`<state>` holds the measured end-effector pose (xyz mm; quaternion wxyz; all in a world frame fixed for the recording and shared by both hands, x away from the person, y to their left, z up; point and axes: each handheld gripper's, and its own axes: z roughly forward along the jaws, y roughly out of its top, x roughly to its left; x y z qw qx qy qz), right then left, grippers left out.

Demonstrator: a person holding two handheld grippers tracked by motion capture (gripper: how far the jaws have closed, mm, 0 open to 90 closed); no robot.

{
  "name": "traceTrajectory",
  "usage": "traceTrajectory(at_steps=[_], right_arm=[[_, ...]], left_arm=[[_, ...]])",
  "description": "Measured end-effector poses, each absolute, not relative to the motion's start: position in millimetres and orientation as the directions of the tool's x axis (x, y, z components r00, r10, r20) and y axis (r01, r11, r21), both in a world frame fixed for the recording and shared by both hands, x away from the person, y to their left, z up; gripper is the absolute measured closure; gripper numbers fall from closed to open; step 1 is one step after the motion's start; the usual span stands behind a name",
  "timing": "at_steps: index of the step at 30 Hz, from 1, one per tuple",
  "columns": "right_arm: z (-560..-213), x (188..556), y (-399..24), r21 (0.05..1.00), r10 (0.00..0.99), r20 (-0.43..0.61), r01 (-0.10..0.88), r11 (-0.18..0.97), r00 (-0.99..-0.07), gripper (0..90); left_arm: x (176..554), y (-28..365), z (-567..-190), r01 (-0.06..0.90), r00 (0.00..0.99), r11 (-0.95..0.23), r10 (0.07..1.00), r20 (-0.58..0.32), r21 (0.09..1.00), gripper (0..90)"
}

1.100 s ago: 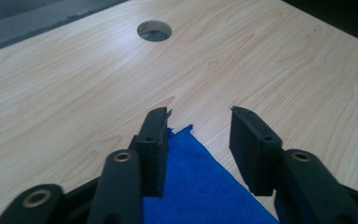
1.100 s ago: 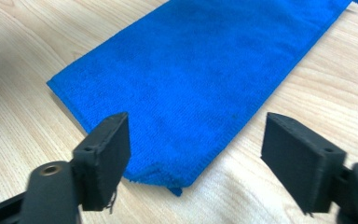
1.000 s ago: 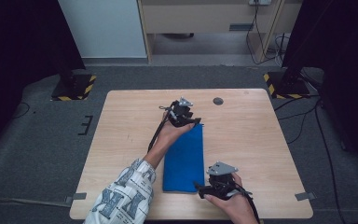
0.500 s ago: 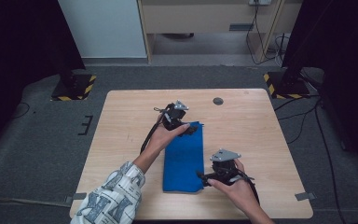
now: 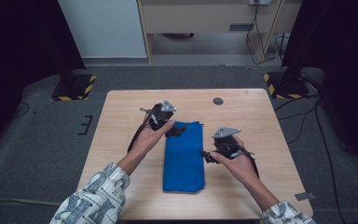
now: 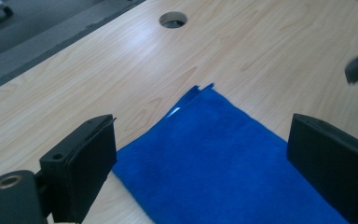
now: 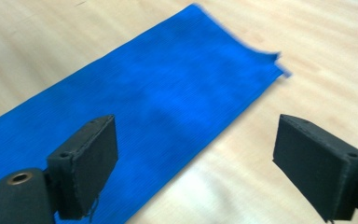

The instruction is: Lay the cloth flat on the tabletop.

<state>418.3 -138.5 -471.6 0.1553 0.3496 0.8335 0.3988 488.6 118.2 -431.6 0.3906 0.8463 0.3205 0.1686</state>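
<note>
Both grippers stand with jaws wide apart and nothing between the pads. Nearest the person, the right gripper (image 5: 208, 154) sits in the right hand (image 5: 237, 163) just off the right edge of the blue cloth (image 5: 183, 156), about halfway along its length, jaws pointing in toward it. In the right gripper view its two black pads (image 7: 91, 161) hang above the cloth's long edge, one over the fabric and the other over bare wood, neither pressing on anything; its jaws have just been closing a little, with nothing caught between them.

That cloth lies folded into a long narrow strip on the wooden table (image 5: 121, 121), its length running away from the person, its near end a little short of the table's front edge.

Farther out, the left gripper (image 5: 175, 132), held in the left hand (image 5: 149, 137), reaches the cloth's far left corner. Its jaws have just been opening, and the left gripper view shows them spread clear above the fabric, the layered corner (image 6: 200, 91) lying flat between and beyond them, not pinched.

Beyond the cloth, near the table's far edge, is a small round hole (image 5: 218, 101) in the wood. Past the table, grey floor (image 5: 46, 140) and a cabinet (image 5: 205, 18) fill the background.
</note>
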Motion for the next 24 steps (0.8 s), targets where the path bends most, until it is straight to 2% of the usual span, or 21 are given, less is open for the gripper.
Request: traceTrajectory(at_steps=[5, 11, 20, 24], right_arm=[[-464.5, 443.9, -136.2, 0.773, 0.728, 0.017, 0.471, 0.425, -0.686, 19.9], [-465.1, 471.0, -127.8, 0.752, 0.747, 0.008, 0.496, 0.434, -0.665, 22.7], [-475.8, 506.9, -117.7, 0.756, 0.757, -0.012, 0.489, 0.434, -0.654, 36.0], [-482.3, 524.7, -111.2, 0.754, 0.754, 0.013, 0.501, 0.424, -0.657, 37.4]], left_arm=[[494.5, 131.8, -434.3, 0.401, 0.715, -0.499, 0.695, 0.078, 0.768, 9.1], [507.5, 141.7, -441.7, 0.419, 0.698, -0.469, 0.714, 0.054, 0.778, 10.2], [531.1, 147.6, -464.9, 0.465, 0.671, -0.429, 0.741, 0.008, 0.775, 10.7], [542.0, 150.2, -477.9, 0.488, 0.665, -0.419, 0.747, -0.016, 0.766, 11.3]])
